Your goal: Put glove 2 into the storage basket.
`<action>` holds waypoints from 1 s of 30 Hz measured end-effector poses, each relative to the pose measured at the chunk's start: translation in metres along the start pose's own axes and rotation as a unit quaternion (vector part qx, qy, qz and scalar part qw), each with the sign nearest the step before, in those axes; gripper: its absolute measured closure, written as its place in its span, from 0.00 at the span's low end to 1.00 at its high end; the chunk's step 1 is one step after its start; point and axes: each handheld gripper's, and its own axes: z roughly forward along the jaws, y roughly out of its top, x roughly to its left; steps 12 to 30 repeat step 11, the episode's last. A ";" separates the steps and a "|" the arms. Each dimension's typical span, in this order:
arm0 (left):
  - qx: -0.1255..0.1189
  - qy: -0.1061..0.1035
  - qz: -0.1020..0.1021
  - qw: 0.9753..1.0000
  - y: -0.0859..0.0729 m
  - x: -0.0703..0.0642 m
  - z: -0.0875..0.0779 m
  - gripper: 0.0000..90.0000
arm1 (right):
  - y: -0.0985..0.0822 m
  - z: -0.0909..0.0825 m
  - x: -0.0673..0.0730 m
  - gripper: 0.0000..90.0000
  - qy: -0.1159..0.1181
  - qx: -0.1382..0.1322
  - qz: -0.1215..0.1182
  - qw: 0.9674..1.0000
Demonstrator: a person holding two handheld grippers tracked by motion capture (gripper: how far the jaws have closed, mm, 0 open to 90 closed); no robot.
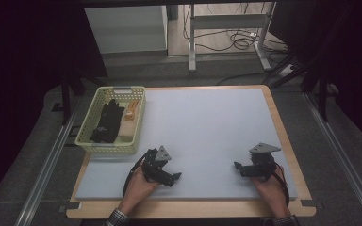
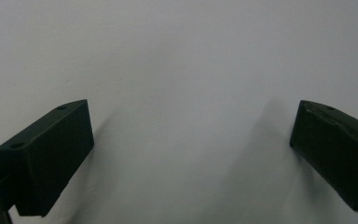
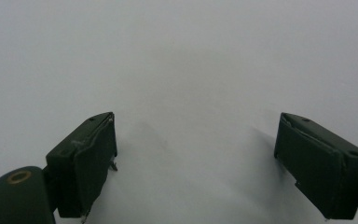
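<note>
Your hands: both come in from the near edge of the desk, checked cuffs at the wrists, each wrapped around a black, angular tool.
Left claw [image 1: 175, 176]: you hold it low over the near left part of the mat, tipped toward the middle; in the left gripper view [image 2: 191, 158] its two blocky, matte black jaws stand wide apart with nothing between them, so it is released.
Right claw [image 1: 237, 165]: you hold it over the near right part of the mat, pointing toward the left one; in the right gripper view [image 3: 196, 163] the jaws are spread and empty, their pads flat-faced with worn pale edges.
Grey plates: a flat three-cornered plate sits on top of each tool.
Mat [image 1: 207, 127]: a smooth, pale grey-blue rectangular sheet, plain and matte, covering most of the desk; the jaws cast soft shadows on it.
Desk [image 1: 292, 155]: light wood, showing as a narrow border with rounded corners around the mat.
Basket [image 1: 87, 138]: pale yellow-green plastic, rectangular, with latticed walls and a cut-out handle at its far end; it stands at the far left corner of the mat, well apart from both claws.
Basket contents: a dark, soft-looking item [image 1: 107, 122] lies lengthwise inside, with a small orange-tan piece [image 1: 131, 111] just beside it toward the far right; what they are, you cannot tell.
</note>
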 end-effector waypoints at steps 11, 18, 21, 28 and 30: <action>0.001 0.000 -0.002 1.000 0.000 0.000 0.000 0.00 | 0.000 0.000 0.000 0.14 0.001 0.000 0.001 1.000; 0.001 0.000 -0.002 1.000 0.000 0.000 0.000 0.00 | 0.000 0.000 0.000 0.14 0.001 0.000 0.001 1.000; 0.001 0.000 -0.002 1.000 0.000 0.000 0.000 0.00 | 0.000 0.000 0.000 0.14 0.001 0.000 0.001 1.000; 0.001 0.000 -0.002 1.000 0.000 0.000 0.000 0.00 | 0.000 0.000 0.000 0.14 0.001 0.000 0.001 1.000; 0.001 0.000 -0.002 1.000 0.000 0.000 0.000 0.00 | 0.000 0.000 0.000 0.14 0.001 0.000 0.001 1.000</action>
